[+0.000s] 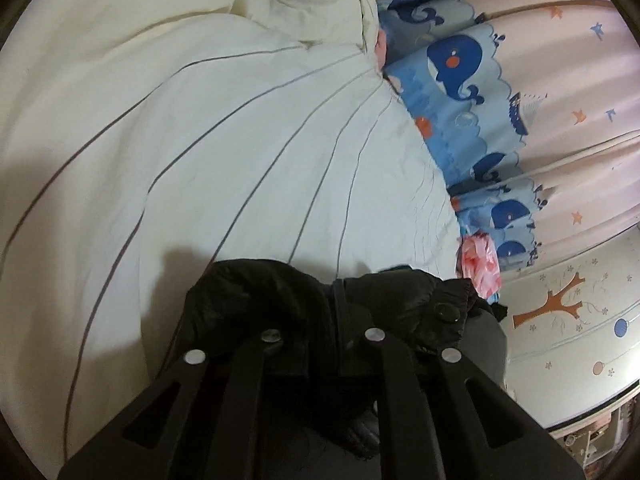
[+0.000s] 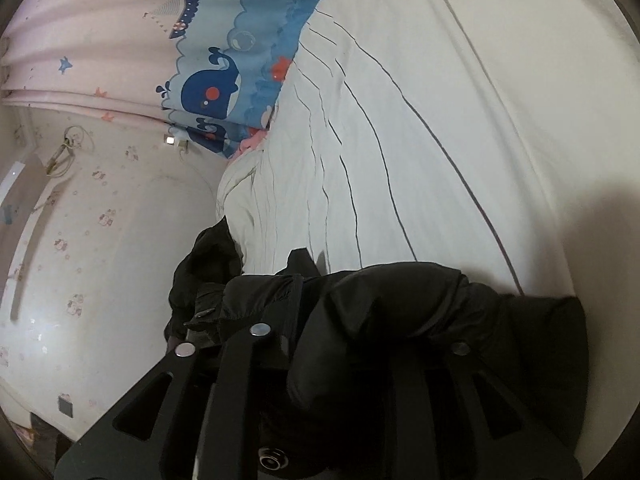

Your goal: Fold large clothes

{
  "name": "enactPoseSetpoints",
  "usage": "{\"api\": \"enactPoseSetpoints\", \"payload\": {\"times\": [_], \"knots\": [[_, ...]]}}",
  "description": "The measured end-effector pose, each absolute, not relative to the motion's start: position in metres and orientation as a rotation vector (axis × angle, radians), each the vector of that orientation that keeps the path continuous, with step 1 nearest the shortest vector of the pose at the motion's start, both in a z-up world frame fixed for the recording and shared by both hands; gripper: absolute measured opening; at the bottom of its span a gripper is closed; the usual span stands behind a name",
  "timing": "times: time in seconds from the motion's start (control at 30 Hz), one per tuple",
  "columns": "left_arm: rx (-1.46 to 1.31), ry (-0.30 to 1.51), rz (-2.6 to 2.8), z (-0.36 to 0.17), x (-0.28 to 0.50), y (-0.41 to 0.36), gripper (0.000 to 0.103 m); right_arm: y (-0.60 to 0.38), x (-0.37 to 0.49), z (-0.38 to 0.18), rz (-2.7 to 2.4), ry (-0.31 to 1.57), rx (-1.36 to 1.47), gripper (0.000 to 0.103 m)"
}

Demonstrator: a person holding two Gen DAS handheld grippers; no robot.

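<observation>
Both grippers' jaws pinch a black jacket (image 1: 280,304) bunched crosswise on the striped sheet (image 1: 200,140); its long axis is unclear.

No readable text, label, brand, number or sign in either wrist view. Checked ahead of the left tool: the curtain (image 1: 460,92) carries only pictures (whales, stars, a boat), no lettering. The wall (image 1: 568,320) beside that tool shows a drawn tree and small flowers, no words. Ahead of the right tool, the wall's small repeated figures are too blurred to tell whether any carry writing. The black jacket (image 2: 400,312) over the right tool's fingers shows no legible tag or logo.
</observation>
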State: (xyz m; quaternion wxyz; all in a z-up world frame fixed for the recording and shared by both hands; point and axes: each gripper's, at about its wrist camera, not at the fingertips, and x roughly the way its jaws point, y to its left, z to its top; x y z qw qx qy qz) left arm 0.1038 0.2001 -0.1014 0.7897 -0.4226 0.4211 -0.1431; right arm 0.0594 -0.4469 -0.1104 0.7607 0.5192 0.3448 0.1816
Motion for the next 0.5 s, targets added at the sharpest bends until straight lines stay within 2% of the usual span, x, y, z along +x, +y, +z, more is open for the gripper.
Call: {"api": "enactPoseSetpoints", "payload": {"times": [0.03, 0.07, 0.1, 0.13, 0.2, 0.27, 0.33, 0.5], "knots": [[-0.917, 0.931, -0.308, -0.094, 0.102, 0.203, 0.02, -0.451, 0.052, -0.106, 0.4, 0.742, 1.153, 0.036], [-0.927, 0.948, -0.306, -0.087, 0.098, 0.207, 0.029, -0.457, 0.043, -0.099, 0.401, 0.71, 1.176, 0.044], [-0.95, 0.956, -0.302, -0.078, 0.094, 0.213, 0.038, -0.462, 0.033, -0.088, 0.4, 0.67, 1.182, 0.06], [-0.973, 0.942, -0.294, -0.069, 0.089, 0.219, 0.054, -0.464, 0.026, -0.075, 0.39, 0.632, 1.169, 0.075], [-1.005, 0.845, -0.276, -0.038, 0.072, 0.239, 0.072, -0.464, 0.012, -0.042, 0.373, 0.559, 1.077, 0.085], [-1.052, 0.772, -0.27, -0.017, 0.061, 0.255, 0.08, -0.454, 0.007, -0.012, 0.365, 0.535, 0.968, 0.087], [-0.981, 0.713, -0.228, 0.01, 0.058, 0.251, 0.082, -0.433, 0.016, 0.016, 0.337, 0.564, 0.807, 0.09], [-0.722, 0.704, -0.33, 0.041, 0.089, 0.157, 0.082, -0.335, 0.09, 0.045, 0.257, 0.758, 0.334, 0.091]]}}
